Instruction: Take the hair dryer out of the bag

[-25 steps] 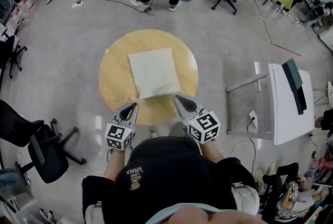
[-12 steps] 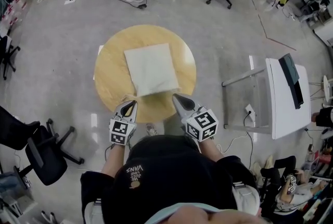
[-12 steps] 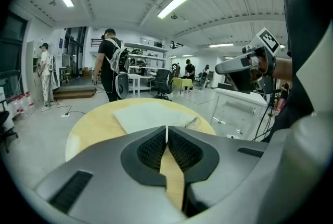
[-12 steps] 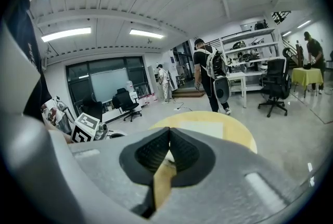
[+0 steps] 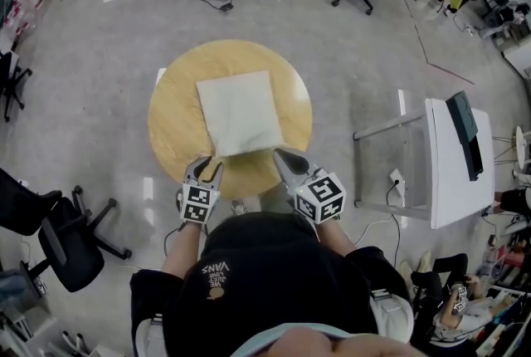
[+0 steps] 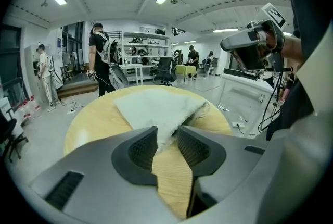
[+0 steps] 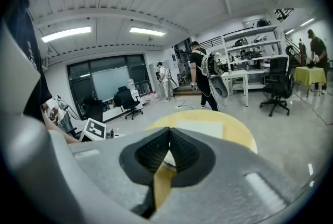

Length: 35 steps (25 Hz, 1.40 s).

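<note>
A white bag (image 5: 239, 112) lies flat at the middle of the round table (image 5: 178, 127), its open end toward 6 o'clock. The hair dryer is out of sight. The left gripper (image 5: 207, 167) is at the bag's 7 o'clock corner. Its jaws stand open, having just spread, and the corner shows in the gap. The right gripper (image 5: 280, 154) is at 5 o'clock, its jaws closed tip to tip.

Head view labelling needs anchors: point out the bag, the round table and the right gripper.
bag (image 5: 239, 113): head view, centre of its white top face.
round table (image 5: 178, 119): head view, bare wood left of the bag.
right gripper (image 5: 279, 154): head view, tip of its shut claw.
</note>
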Each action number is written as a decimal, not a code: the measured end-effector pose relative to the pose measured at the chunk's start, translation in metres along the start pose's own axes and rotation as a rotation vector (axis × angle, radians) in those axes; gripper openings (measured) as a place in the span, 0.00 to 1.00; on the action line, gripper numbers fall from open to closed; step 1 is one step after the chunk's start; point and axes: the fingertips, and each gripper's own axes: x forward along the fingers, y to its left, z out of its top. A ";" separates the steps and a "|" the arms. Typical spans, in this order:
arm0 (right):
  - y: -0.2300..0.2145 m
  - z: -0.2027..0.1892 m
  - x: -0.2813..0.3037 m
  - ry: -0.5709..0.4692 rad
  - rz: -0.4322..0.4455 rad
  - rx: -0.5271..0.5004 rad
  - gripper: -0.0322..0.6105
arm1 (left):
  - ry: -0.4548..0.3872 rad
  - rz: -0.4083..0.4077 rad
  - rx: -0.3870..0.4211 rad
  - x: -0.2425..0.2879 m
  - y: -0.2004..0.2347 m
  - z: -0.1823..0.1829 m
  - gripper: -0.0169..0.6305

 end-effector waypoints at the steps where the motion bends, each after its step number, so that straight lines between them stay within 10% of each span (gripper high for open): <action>1: -0.002 0.000 0.001 0.003 -0.001 0.000 0.05 | 0.008 -0.002 0.003 0.003 0.000 -0.002 0.23; 27: -0.035 -0.017 0.007 0.081 -0.023 0.008 0.05 | 0.133 0.011 0.224 0.065 0.003 -0.022 0.32; 35: -0.039 -0.017 0.012 0.095 -0.002 -0.008 0.05 | 0.148 -0.010 0.196 0.067 0.004 -0.017 0.16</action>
